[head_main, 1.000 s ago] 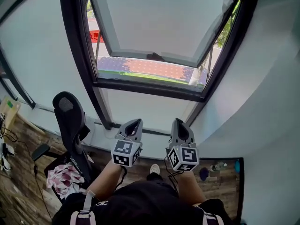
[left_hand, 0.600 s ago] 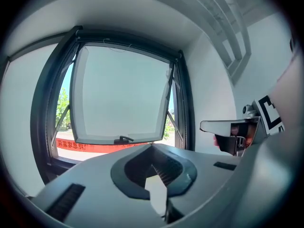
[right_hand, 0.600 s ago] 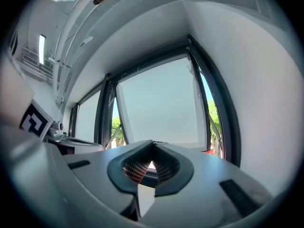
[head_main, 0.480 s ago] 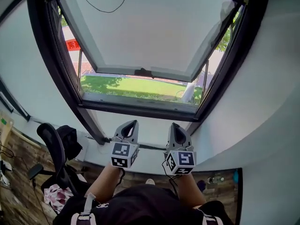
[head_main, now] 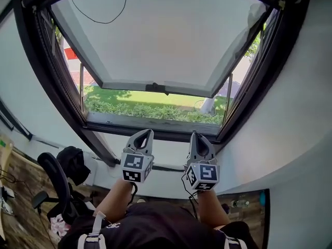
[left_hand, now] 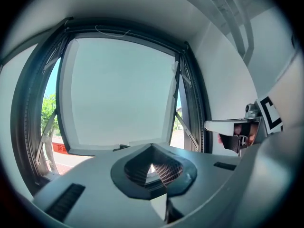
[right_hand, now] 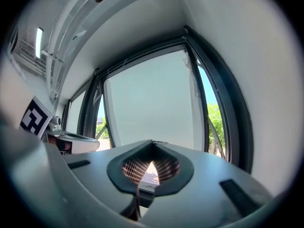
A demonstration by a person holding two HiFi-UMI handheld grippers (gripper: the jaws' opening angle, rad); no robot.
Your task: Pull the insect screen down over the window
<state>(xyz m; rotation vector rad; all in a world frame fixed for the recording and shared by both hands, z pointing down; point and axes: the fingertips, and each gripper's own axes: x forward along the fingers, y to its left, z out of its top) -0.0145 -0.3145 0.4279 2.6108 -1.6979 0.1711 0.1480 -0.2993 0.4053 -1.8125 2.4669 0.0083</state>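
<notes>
Writing: a red banner [left_hand: 59, 147] outside the window carries pale characters, too small to read. The marker cubes [head_main: 136, 167] bear only black-and-white square patterns.
Left gripper [head_main: 147, 135]: jaws together with nothing between them, held up in front of the pale wall just under the window frame [head_main: 155, 130].
Right gripper [head_main: 196, 138]: jaws closed and empty, level with the left gripper and apart from it.
Sash [head_main: 161, 35]: a pale panel swung outward at the bottom, with a dark handle [head_main: 155, 87] on its lower rail and grass [head_main: 155, 109] showing beneath.
Insect screen: no view shows mesh across the opening, so I cannot place it. A thin dark cord [head_main: 98, 19] loops from the frame's top edge.
Head view only: an office chair [head_main: 54, 183], wood flooring, a bottle [head_main: 239, 203] at the lower right, and the person's dark clothing.
Left gripper view only: the right gripper at its right edge, with fingers on it.
Right gripper view only: a lit ceiling strip [right_hand: 39, 36] and a green tree [right_hand: 216, 122] beyond the glass.
</notes>
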